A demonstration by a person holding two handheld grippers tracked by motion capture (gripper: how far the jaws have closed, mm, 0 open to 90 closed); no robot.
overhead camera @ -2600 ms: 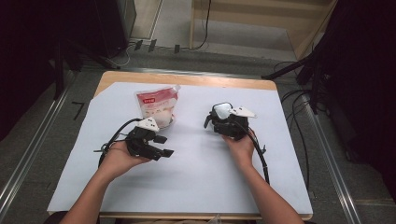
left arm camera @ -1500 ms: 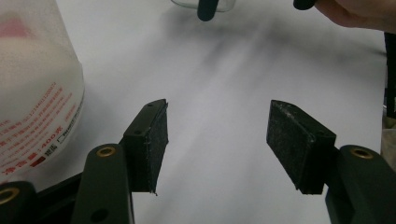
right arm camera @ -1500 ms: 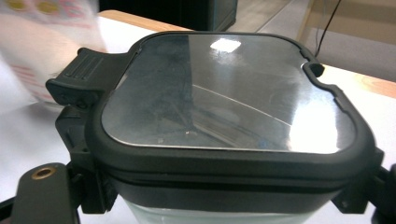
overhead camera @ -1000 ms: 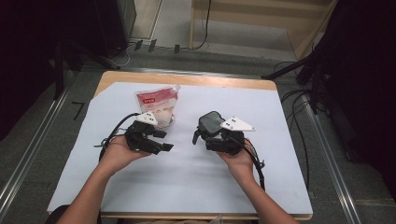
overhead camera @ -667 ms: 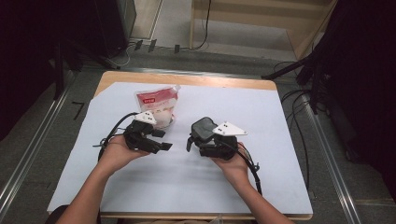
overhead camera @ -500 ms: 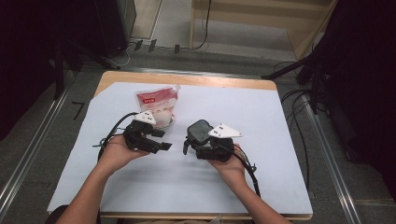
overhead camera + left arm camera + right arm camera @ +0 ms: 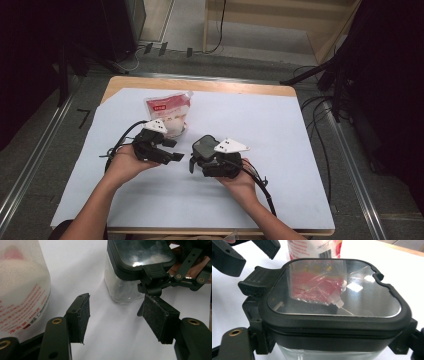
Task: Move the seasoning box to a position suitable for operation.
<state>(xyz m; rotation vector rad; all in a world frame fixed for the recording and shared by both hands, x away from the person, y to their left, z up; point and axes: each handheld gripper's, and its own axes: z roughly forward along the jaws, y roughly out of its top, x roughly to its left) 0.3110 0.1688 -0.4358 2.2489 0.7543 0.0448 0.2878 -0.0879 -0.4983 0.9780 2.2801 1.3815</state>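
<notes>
A clear square jar with a black lid (image 7: pixel 205 146) sits between the jaws of my right gripper (image 7: pixel 199 159), which is shut on it just below the lid (image 7: pixel 334 290). The jar's base (image 7: pixel 122 290) is at or just above the white sheet; I cannot tell if it touches. My left gripper (image 7: pixel 174 150) is open with nothing between its pads (image 7: pixel 82 315), a short way left of the jar. A pouch of white granules with a red label (image 7: pixel 169 111) lies just beyond the left gripper, and it is close on the left in the left gripper view (image 7: pixel 20 285).
A white sheet (image 7: pixel 280 125) covers the wooden table, with bare sheet to the right and near the front edge. Cables trail from both grippers over the sheet. Dark equipment and floor cables surround the table.
My right gripper has carried the jar left and toward the person, lower, ending close to the left gripper. The left gripper and the pouch have stayed put.
</notes>
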